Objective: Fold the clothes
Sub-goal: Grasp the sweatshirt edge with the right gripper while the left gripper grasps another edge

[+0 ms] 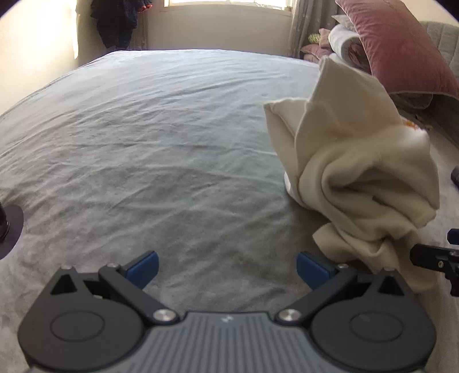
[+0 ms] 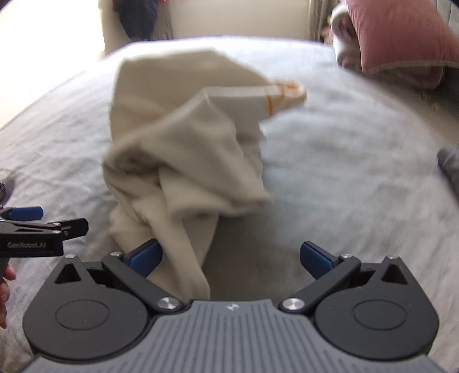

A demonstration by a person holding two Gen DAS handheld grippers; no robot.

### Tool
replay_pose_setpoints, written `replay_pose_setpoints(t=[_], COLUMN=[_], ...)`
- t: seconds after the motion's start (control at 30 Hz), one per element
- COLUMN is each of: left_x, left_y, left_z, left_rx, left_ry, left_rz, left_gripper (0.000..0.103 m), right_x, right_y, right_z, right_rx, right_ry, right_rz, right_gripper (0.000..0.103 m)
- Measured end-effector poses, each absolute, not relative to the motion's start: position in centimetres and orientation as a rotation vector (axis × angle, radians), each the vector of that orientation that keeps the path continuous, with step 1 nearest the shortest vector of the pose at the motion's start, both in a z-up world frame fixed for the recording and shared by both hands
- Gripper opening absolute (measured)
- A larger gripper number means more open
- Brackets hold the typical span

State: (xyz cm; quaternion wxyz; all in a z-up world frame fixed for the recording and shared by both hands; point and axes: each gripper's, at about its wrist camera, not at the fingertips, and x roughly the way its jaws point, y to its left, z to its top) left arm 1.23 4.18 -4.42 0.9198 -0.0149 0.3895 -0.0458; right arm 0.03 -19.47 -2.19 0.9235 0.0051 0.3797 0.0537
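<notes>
Garment (image 1: 358, 172) on bed (image 1: 143, 143), right

Cream garment (image 1: 358, 160), grey bedsheet (image 1: 143, 129), dusty-pink pillow (image 1: 401, 48)

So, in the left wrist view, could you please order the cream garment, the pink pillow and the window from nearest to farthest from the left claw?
From the left claw:
1. Cream garment, bunched, right side.
2. Pink pillow, far right, behind it.
3. Window, beyond the bed's far edge.
</notes>
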Motion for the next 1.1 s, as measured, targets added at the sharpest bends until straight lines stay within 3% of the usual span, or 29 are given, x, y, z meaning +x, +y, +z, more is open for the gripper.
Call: replay_pose_setpoints(t=[0.07,0.2,0.47,0.57,0.6,0.8,0.9,1.1], left_x=[1.4,1.7,2.1,2.2,2.2,2.5,2.6,3.3], left_y=[4.6,5.0,4.2,3.1,2.8,1.5,1.1,1.3], left_z=[-3.9,-3.2,-2.9,-3.0,-3.0,-3.7,-4.0,-4.7], left_rx=[-0.05,-0.069,-0.167,-0.184,-0.197,-0.293,-0.332,-0.439], left_ry=[0.786,0.749,0.766,0.76,0.754,0.733,0.721,0.709], left_rz=[-0.107,-0.099,-0.191,-0.237,-0.247,-0.292,-0.303,-0.306], left_gripper=[0.102,0.101,0.088,0.087,0.086,0.077,0.067,0.025], right_x=[-0.6,-0.7,0.9,0.8,0.8,0.2,-0.2,-0.6], right_y=[-19.4,-18.9,-19.5,-19.9,-19.9,-20.1,-20.4,-20.1], right_z=[-1.2,-0.6,-1.4,-1.2,-1.1,0.0,0.9,1.5], right_rx=[0.018,0.034,0.069,0.105,0.119,0.19,0.222,0.217], right_ry=[0.704,0.626,0.608,0.583,0.574,0.543,0.53,0.523], right_rz=[0.125,0.133,0.096,0.115,0.13,0.196,0.234,0.262], right_gripper=[0.102,0.088,0.061,0.035,0.021,0.014,0.014,0.014])
